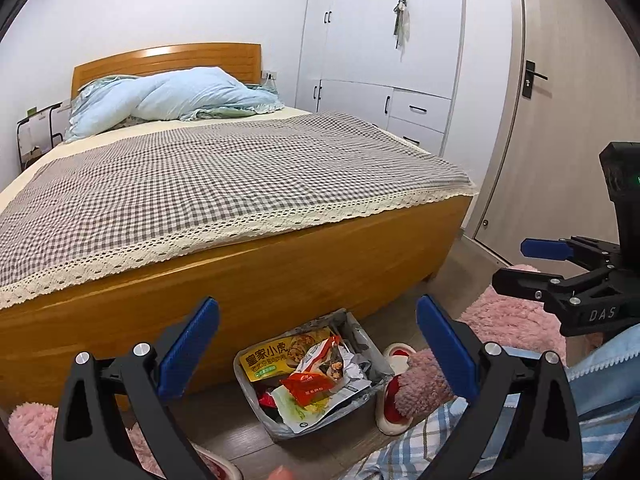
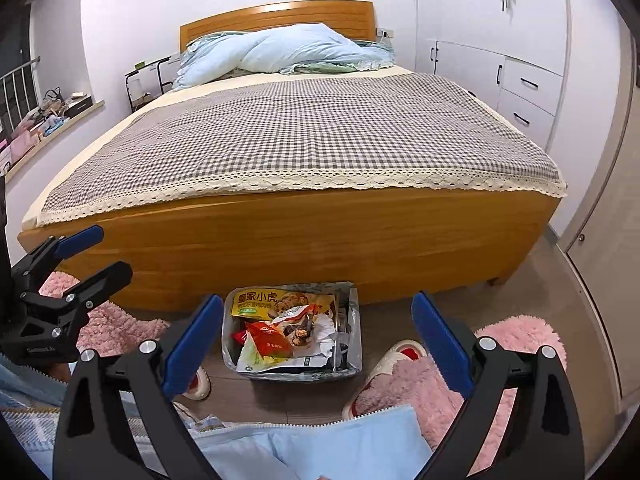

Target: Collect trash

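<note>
Home bedroom — wooden bed (image 2: 304, 236) with checked cover, white wardrobe (image 2: 492, 32) right of it, pink rug (image 2: 516, 336) at its foot

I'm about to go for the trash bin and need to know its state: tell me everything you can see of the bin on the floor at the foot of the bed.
The trash bin is a small rectangular container lined with a clear, crinkled plastic bag. It stands upright on the wooden floor, close to the bed's wooden footboard; whether they touch is unclear. It is heaped full: a yellow snack packet, an orange wrapper, crumpled white paper. A slipper lies beside it. Neither gripper touches it.
</note>
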{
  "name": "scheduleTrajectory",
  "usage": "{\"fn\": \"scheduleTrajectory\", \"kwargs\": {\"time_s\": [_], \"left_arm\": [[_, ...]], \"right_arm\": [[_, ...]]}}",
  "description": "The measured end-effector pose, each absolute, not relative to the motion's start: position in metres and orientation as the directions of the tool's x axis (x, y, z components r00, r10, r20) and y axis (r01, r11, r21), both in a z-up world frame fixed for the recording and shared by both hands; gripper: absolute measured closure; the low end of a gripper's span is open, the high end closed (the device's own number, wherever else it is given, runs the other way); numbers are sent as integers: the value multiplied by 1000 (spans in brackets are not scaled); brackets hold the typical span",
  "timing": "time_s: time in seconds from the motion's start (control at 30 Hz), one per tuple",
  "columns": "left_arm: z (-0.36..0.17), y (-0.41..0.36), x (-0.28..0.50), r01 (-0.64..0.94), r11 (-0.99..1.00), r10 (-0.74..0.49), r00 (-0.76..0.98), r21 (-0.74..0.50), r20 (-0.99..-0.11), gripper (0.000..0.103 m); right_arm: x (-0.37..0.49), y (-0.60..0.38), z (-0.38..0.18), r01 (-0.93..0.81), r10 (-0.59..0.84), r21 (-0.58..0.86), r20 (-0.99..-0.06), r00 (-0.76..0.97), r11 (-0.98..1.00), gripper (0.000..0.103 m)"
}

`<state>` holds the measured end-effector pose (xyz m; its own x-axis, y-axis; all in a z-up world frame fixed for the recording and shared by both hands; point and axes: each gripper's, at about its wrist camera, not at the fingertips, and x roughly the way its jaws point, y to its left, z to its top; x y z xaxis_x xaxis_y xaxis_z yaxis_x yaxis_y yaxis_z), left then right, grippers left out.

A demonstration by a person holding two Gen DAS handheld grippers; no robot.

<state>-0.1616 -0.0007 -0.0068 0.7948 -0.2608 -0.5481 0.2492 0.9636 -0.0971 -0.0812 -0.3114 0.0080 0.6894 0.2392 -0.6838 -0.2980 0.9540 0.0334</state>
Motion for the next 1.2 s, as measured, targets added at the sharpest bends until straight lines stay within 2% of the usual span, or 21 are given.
{"fn": "scheduleTrajectory", "kwargs": {"time_s": [1.2], "left_arm": [[-8, -5, -164, 306, 943, -327, 764, -133, -556, 8]], "right_arm": [[-84, -309, 8, -291, 217, 14, -699, 681, 957, 12]]}}
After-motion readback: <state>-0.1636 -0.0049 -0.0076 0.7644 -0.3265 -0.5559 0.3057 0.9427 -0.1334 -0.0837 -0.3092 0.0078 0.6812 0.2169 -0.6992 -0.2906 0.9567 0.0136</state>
